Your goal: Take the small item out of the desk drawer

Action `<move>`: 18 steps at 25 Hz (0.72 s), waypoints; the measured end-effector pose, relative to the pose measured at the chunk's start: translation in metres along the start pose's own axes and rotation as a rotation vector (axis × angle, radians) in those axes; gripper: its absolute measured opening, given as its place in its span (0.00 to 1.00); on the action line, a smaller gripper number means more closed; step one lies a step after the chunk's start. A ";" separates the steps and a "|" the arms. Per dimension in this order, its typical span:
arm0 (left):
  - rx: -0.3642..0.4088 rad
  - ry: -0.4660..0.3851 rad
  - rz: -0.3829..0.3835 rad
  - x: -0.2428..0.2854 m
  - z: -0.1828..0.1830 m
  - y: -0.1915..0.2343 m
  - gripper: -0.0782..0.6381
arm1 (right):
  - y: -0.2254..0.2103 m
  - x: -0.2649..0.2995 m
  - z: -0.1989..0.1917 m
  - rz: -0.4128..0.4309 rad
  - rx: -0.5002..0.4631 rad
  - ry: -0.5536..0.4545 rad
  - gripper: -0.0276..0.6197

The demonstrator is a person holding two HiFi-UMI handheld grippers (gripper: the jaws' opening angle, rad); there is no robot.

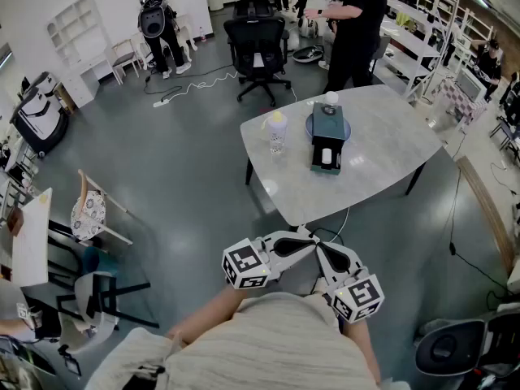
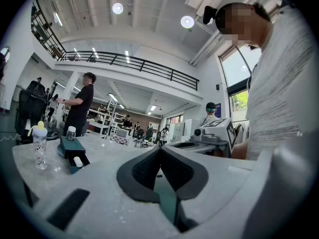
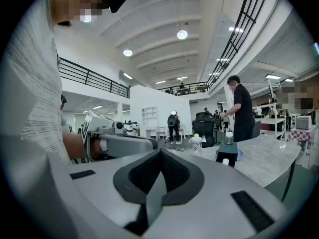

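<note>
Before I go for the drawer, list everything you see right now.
table: 1, pale grey, ahead
drawer box: 1, dark green, on table, drawer open
small item: 1, white, in the open drawer
baby bottle: 1, clear, yellow top, left of box
capped bottle: 1, white cap, at box's far end
office chair: 1, black, beyond table
bystander: 1, black clothes, table's far side
left gripper: 1, grey, shut, near torso
right gripper: 1, grey, shut, near torso

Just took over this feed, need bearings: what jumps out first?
The dark green desk drawer on the grey table, pulled open with a small white item inside, a baby bottle standing to its left in the head view. Nearer, the left claw and right claw are shut and empty, tips close together by the person's chest.
</note>
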State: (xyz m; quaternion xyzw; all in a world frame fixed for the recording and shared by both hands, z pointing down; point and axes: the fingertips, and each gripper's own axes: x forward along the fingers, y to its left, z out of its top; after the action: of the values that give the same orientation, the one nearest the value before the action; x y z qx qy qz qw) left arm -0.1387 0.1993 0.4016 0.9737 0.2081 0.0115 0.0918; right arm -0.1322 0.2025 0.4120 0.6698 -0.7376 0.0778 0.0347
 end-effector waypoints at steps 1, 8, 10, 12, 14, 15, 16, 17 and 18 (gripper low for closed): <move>-0.001 -0.001 0.000 0.001 0.002 0.001 0.13 | -0.002 0.001 0.001 0.001 -0.002 0.001 0.05; -0.022 -0.003 -0.001 0.006 0.005 0.013 0.13 | -0.012 0.009 0.005 0.005 -0.006 0.016 0.05; -0.029 -0.002 0.002 0.006 0.003 0.017 0.13 | -0.013 0.012 0.004 0.007 -0.005 0.026 0.05; -0.039 -0.005 0.001 0.006 0.002 0.020 0.13 | -0.014 0.014 0.002 0.021 0.014 0.031 0.05; -0.053 -0.012 -0.002 0.007 0.001 0.023 0.13 | -0.017 0.016 0.000 0.048 0.050 0.026 0.05; -0.060 -0.015 -0.002 0.008 0.000 0.025 0.13 | -0.019 0.018 -0.001 0.057 0.066 0.023 0.05; -0.064 -0.016 -0.001 0.009 -0.001 0.027 0.13 | -0.021 0.019 -0.002 0.060 0.076 0.021 0.06; -0.068 -0.014 0.000 0.009 -0.002 0.029 0.13 | -0.023 0.020 -0.003 0.057 0.081 0.021 0.06; -0.071 -0.009 0.001 0.010 -0.004 0.031 0.13 | -0.024 0.022 -0.005 0.052 0.083 0.023 0.06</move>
State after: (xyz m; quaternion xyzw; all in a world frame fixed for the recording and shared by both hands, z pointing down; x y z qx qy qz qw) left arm -0.1176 0.1757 0.4107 0.9700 0.2068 0.0144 0.1271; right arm -0.1107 0.1795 0.4216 0.6504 -0.7504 0.1169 0.0132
